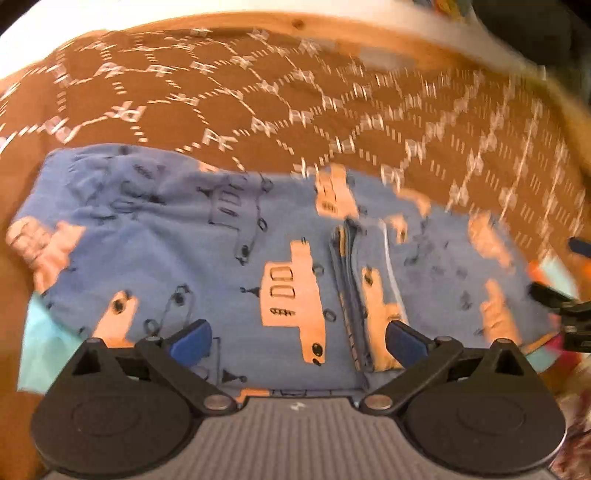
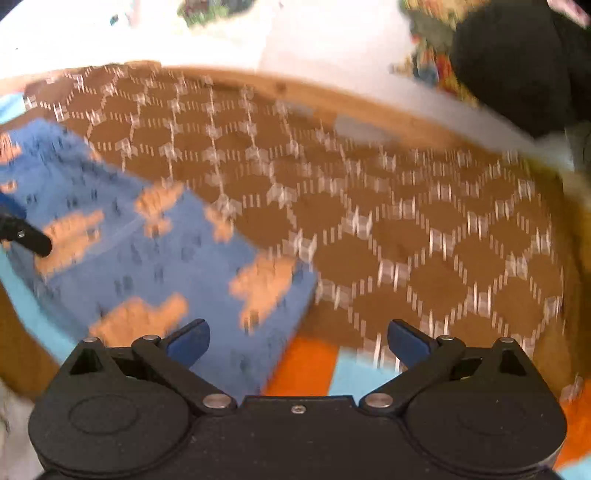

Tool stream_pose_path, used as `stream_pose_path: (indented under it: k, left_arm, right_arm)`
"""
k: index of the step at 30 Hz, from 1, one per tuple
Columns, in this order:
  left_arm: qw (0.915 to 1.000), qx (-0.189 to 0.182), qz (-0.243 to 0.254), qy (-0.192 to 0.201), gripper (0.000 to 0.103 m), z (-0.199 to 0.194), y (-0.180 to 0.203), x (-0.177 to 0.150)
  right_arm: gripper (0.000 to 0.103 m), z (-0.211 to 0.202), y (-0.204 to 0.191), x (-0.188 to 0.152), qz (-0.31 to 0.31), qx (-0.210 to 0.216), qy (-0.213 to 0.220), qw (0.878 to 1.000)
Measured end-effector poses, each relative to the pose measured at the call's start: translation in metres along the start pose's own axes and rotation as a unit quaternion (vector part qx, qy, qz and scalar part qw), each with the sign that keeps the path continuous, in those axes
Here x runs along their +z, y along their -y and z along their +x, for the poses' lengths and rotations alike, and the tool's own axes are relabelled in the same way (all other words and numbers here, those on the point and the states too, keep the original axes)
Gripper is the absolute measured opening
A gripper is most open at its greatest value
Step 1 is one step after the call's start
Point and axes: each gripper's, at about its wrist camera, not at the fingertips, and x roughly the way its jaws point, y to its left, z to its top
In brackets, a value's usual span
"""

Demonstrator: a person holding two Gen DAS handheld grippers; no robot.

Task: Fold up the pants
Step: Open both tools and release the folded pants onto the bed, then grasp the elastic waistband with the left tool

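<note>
Blue pants [image 1: 229,258] with orange robot prints lie folded on a brown patterned cloth [image 1: 258,103]. A waistband or seam edge [image 1: 351,288] runs down the middle in the left wrist view. My left gripper [image 1: 297,341] is open and empty just above the near edge of the pants. The right gripper's arm shows at the right edge of the left wrist view [image 1: 565,310]. In the right wrist view the pants [image 2: 140,251] lie to the left, blurred. My right gripper [image 2: 297,341] is open and empty over their right corner. The left gripper's finger [image 2: 26,232] shows at the left edge.
The brown cloth [image 2: 406,229] covers a wooden table whose far edge [image 1: 332,29] curves along the top. Light blue [image 1: 40,343] and orange [image 2: 306,365] fabric lies under the pants near the front. A dark object [image 2: 517,59] stands at the far right.
</note>
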Motion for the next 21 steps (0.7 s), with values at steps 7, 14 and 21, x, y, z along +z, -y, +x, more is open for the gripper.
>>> stream_pose_path:
  k: [7,14,21]
  left_arm:
    - [0.9884,0.038,-0.119,0.086,0.089,-0.052,-0.052,-0.015]
    - [0.9703,0.061,-0.208,0.109,0.082,-0.062,-0.091,-0.014]
    - [0.9679,0.103,-0.184,0.137,0.059,-0.063,-0.085,-0.004]
  right_arm:
    - [0.102,0.053,-0.036,0.069,-0.011,0.093,0.021,0.995]
    - [0.102,0.119,-0.095,0.083,-0.094,0.078,-0.035,0.992]
    - [0.102,0.062,-0.066,0.077,-0.033,0.083,0.033,0.995]
